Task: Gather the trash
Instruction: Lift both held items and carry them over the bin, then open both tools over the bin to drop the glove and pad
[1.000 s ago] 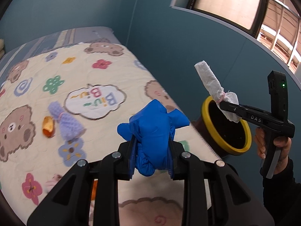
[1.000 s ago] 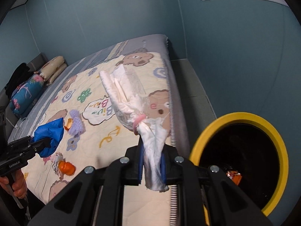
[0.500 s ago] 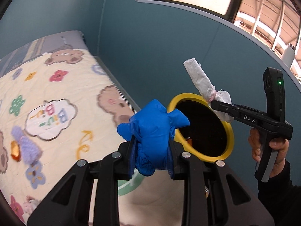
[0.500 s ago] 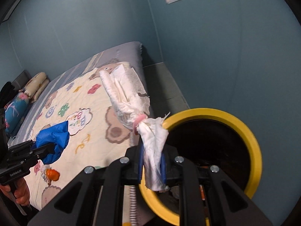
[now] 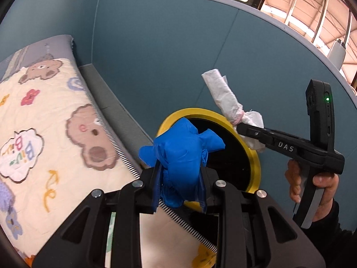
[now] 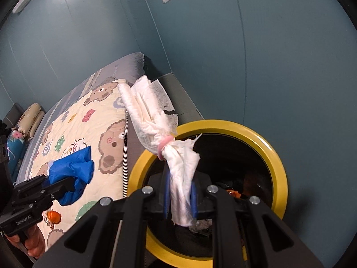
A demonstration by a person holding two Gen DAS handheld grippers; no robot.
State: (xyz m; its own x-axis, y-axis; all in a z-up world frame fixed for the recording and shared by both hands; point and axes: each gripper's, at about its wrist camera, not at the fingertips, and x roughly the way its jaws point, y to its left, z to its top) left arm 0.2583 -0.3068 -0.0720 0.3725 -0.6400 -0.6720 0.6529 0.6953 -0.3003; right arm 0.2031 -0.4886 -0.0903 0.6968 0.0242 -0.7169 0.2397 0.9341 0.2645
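Trash in two pieces, each pinched in its own hand-held gripper above the bin. Nearest, the left gripper (image 5: 179, 182) is clenched on a crumpled blue glove (image 5: 180, 156), a thin, glossy, rubbery bundle that bulges above the black jaws and hangs a little below them; it sits over the near rim of the bin, at the edge of the bed. Beside it, the right gripper (image 6: 180, 197) is clamped on a white paper wad (image 6: 169, 143): soft, creased tissue twisted into a roll, cinched at its waist by a pink band (image 6: 164, 144), with a torn, frayed sheet flaring at the upper end (the lower tail is the part between the blue pads). The wad stands tilted over the bin's opening. A hand (image 5: 312, 187) in a dark sleeve grips the pistol-shaped black handle of the right gripper, which shows a small green light.

Below both, the trash bin (image 6: 271, 154) is round, with a smooth, thick yellow rim and a dark interior holding some scraps, one orange and shiny. It stands on the floor just beside the bed. Farther off, a quilted cream bedspread (image 5: 55, 116) printed with bears and flowers covers the mattress, its border striped black and white. A small orange wrapper (image 6: 53, 216) lies on the quilt. Matte teal walls close the scene.
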